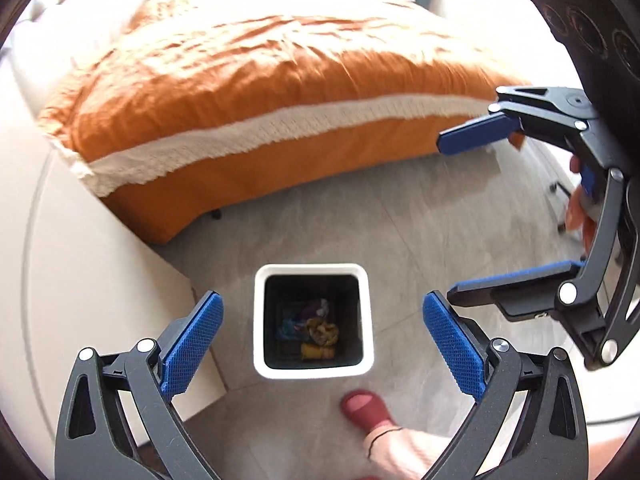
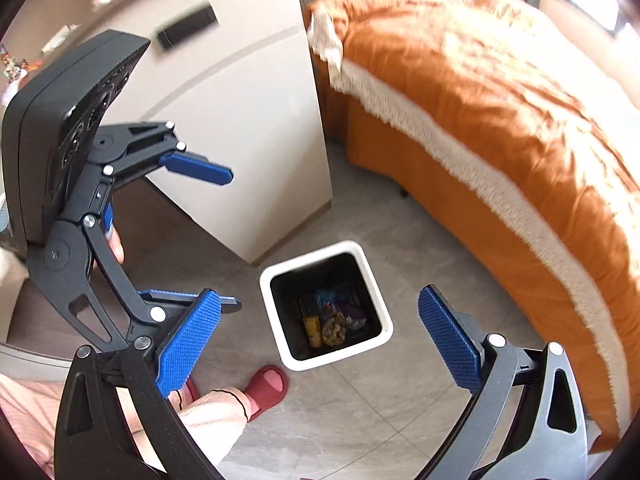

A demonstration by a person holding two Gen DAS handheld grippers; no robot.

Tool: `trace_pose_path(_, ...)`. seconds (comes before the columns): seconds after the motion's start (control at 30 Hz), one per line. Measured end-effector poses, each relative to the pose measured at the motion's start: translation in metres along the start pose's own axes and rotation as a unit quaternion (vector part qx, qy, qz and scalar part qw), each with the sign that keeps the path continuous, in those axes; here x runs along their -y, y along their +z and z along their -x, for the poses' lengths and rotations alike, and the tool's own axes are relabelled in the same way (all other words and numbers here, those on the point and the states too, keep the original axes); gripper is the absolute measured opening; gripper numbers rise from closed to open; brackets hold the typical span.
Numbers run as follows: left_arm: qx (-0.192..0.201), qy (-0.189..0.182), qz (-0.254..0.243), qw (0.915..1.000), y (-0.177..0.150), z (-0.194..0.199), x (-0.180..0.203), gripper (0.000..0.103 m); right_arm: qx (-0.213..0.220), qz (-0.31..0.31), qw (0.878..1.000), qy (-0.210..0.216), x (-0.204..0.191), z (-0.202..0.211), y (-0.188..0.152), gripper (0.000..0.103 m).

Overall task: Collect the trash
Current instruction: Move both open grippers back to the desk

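Hovering above one white bin (image 1: 314, 372), two grippers hang with fingers spread wide and nothing between them: the left gripper (image 1: 320, 344) sits straight over the opening, and the right gripper (image 2: 320, 336) is beside it, also aimed down. The bin is square with rounded corners, a thick white rim and a dark inside, and it stands on the grey tiled floor (image 1: 400, 220) between a white cabinet (image 2: 248, 120) and one bed (image 1: 260, 80) with an orange cover trimmed in a cream fringe. At its bottom lies the trash (image 2: 332, 320): roughly four crumpled wrappers, one yellow, one blue, one purplish, one mottled brown and gold. Any print on them is too small to read. One red slipper (image 2: 268, 384) shows clearly just beside the bin, below a pale pink trouser leg (image 2: 208, 416).
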State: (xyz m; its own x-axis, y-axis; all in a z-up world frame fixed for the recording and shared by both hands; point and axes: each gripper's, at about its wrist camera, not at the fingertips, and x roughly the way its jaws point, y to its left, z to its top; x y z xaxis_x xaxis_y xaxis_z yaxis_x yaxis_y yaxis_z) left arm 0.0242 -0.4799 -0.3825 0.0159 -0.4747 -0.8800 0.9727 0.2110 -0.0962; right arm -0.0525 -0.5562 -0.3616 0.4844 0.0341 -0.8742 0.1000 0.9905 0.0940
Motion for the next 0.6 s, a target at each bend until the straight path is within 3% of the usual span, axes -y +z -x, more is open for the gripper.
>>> trace_pose_path(0.27,0.050,0.065,0.043,0.9957,0.015,0.103,-0.002,0.098,0.077,0.029,0.997,0.010,-0.028,0.084,0.049,0.099)
trace_pose_path(0.33,0.057,0.097,0.053,0.9923,0.016,0.129,-0.007,0.098,0.089,0.046,0.995,0.020,-0.037,0.096,0.063,0.099)
trace_pose_path(0.47,0.077,0.147,0.091,0.9820,0.016,0.176,-0.026,0.098,0.120,0.076,0.989,0.049,-0.056,0.119,0.095,0.099)
trace_pose_path(0.6,0.101,0.207,0.142,0.9627,0.003,0.223,-0.045,0.098,0.150,0.109,0.979,0.087,-0.086,0.137,0.130,0.099)
